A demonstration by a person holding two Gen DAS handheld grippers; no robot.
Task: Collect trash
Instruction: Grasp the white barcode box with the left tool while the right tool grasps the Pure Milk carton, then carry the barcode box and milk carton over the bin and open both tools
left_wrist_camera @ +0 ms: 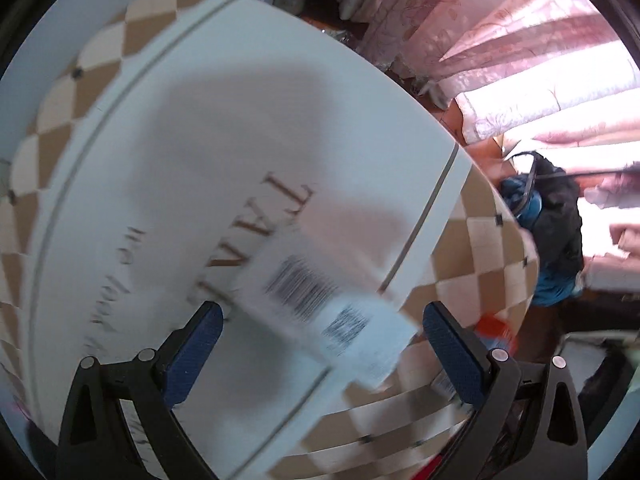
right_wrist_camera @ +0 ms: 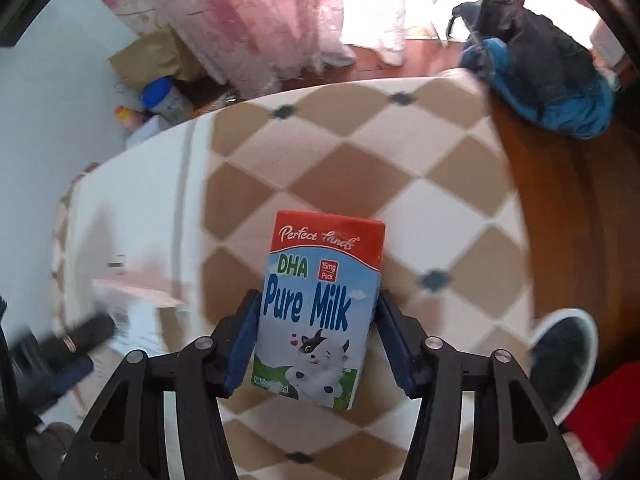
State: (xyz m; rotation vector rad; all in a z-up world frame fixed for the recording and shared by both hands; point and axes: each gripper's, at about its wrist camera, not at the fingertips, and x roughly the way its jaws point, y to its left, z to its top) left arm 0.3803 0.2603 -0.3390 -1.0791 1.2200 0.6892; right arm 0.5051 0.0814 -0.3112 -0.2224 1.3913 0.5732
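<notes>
Right tongs pinching blue-and-red "Pure Milk" cardboard carton, upright on tan-and-white checkered cloth surface, pads on both side walls. Left tongs spread wide over white barcoded paper slip lying on white lettered sheet; red carton corner at 4 o'clock.

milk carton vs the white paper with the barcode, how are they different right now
The milk carton is a colourful box with sharp print, clamped between the right gripper pads. The white paper is thin, plain and blurred, lying free between the wide-open left gripper fingers, ungripped. Both are over the checkered table.
</notes>
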